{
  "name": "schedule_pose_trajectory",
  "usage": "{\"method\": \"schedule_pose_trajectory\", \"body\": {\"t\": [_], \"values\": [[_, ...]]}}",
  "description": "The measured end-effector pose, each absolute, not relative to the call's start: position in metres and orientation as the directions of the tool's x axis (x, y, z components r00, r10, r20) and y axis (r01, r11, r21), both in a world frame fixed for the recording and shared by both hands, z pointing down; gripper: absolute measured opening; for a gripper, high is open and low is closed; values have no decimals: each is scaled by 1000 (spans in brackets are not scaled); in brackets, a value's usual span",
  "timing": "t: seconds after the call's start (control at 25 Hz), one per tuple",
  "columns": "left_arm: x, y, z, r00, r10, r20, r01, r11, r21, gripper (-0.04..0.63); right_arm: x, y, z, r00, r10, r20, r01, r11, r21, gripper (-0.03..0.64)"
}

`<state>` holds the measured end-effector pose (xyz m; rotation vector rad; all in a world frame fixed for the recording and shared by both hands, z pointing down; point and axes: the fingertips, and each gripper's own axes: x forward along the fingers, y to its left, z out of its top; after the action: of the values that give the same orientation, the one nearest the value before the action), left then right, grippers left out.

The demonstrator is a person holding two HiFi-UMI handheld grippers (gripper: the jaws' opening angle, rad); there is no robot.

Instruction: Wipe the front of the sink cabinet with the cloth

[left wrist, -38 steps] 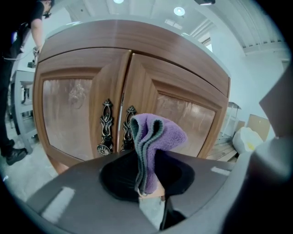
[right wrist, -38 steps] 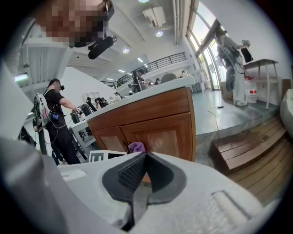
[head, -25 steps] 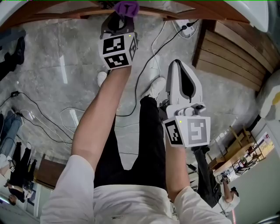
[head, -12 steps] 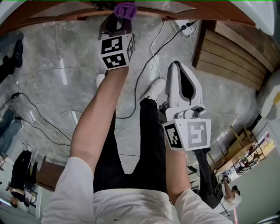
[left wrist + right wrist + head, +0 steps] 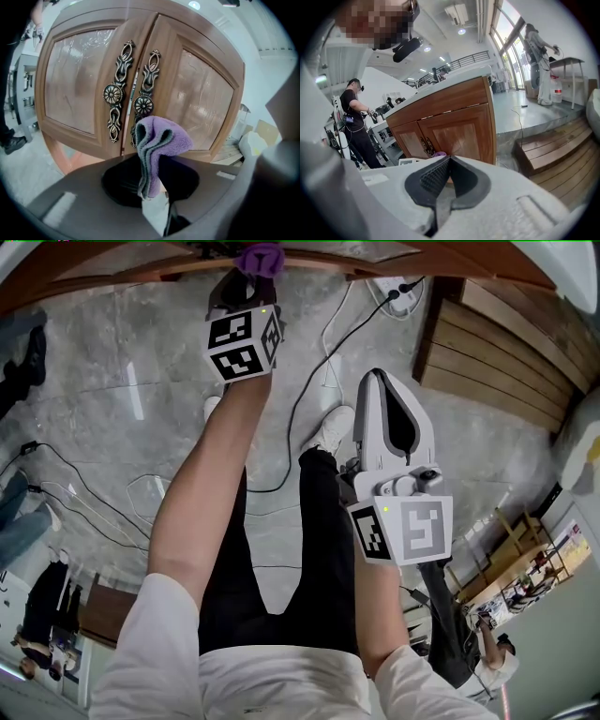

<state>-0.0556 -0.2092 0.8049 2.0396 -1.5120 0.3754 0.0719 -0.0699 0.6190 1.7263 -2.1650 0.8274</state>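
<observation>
L gripper (image 5: 248,282) is at the far end of the scene, fingers clamped on the purple cloth (image 5: 161,140). The cloth is folded/bunched and sticks up out of the fingers w/ a grey inner layer showing. It sits right in front of the sink cabinet (image 5: 75,93), approx where the two wooden doors meet. It covers the bottom of the right door's fancy metal handle (image 5: 144,93). The left door's handle (image 5: 113,96) is in plain sight just to the left of it. Can't tell if the cloth is actually touching the wood tbh. The door panels look glossy w/ reflections.

R gripper (image 5: 446,161) hangs nearer the person, well apart from the cabinet, fingers closed tip to tip w/ nothing between them. In its view the cabinet is farther off and a bit of purple peeks over the fingers.

There's a grey stone floor (image 5: 112,390) underneath w/ black cables (image 5: 305,390) running across it, and wooden decking (image 5: 497,352) off to the right.
</observation>
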Motion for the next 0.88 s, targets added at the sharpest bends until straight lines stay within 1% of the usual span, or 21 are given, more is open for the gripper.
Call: {"method": "schedule_pose_trajectory", "body": {"t": [0.56,0.88], "values": [[-31,-207,810,341,-772,536,-926,-179,331,80,87,-66,619,-262,-816,515,-950,125,-285,-2],[-9,-204,807,368,-758,539,-918,-202,342,80,98,-63,615,-256,-821,511,-951,118,-286,-2]]}}
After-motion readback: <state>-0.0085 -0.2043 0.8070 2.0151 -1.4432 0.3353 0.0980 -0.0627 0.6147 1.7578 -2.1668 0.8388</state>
